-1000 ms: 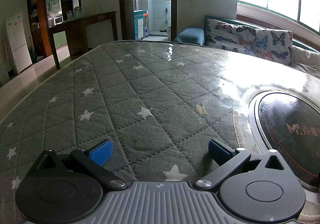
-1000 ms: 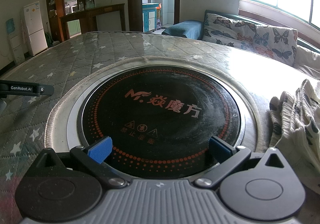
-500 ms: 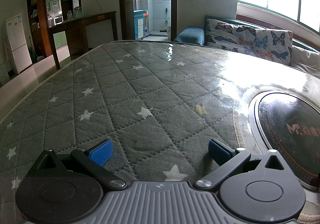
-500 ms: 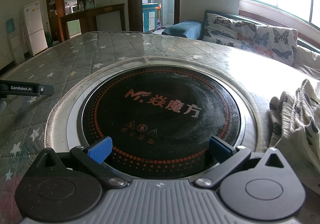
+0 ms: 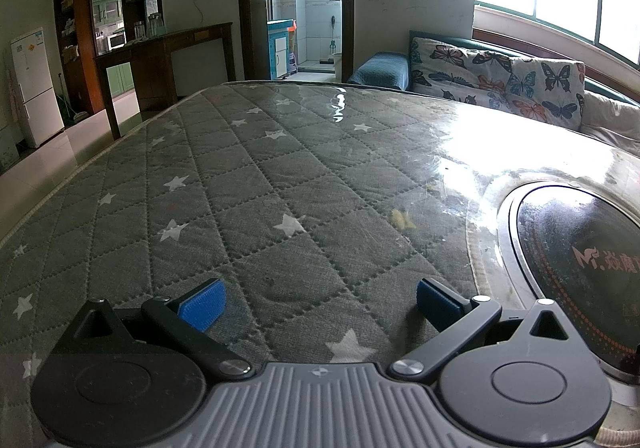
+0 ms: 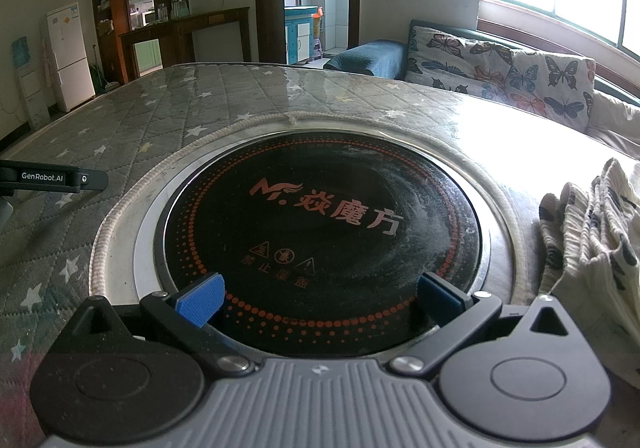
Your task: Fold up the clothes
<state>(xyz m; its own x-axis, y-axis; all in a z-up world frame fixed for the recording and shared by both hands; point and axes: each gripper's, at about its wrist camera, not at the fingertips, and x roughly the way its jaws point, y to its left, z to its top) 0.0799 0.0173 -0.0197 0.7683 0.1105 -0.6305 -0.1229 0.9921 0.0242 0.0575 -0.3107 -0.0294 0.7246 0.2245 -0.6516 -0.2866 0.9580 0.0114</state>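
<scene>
A cream garment with dark spots (image 6: pixel 592 244) lies crumpled at the right edge of the right wrist view, to the right of my right gripper. My right gripper (image 6: pixel 320 298) is open and empty, low over the black round cooktop (image 6: pixel 320 216). My left gripper (image 5: pixel 318 298) is open and empty, low over the grey star-quilted table cover (image 5: pixel 248 184). The garment does not show in the left wrist view. The side of the left gripper (image 6: pixel 52 178) shows at the left edge of the right wrist view.
The cooktop (image 5: pixel 580 248) is set in the table, ringed by a metal rim and a rope border (image 6: pixel 120 208). A butterfly-print sofa (image 6: pixel 504 72) stands behind the table. A fridge (image 5: pixel 30 84) and a wooden counter (image 5: pixel 160 48) stand at the far left.
</scene>
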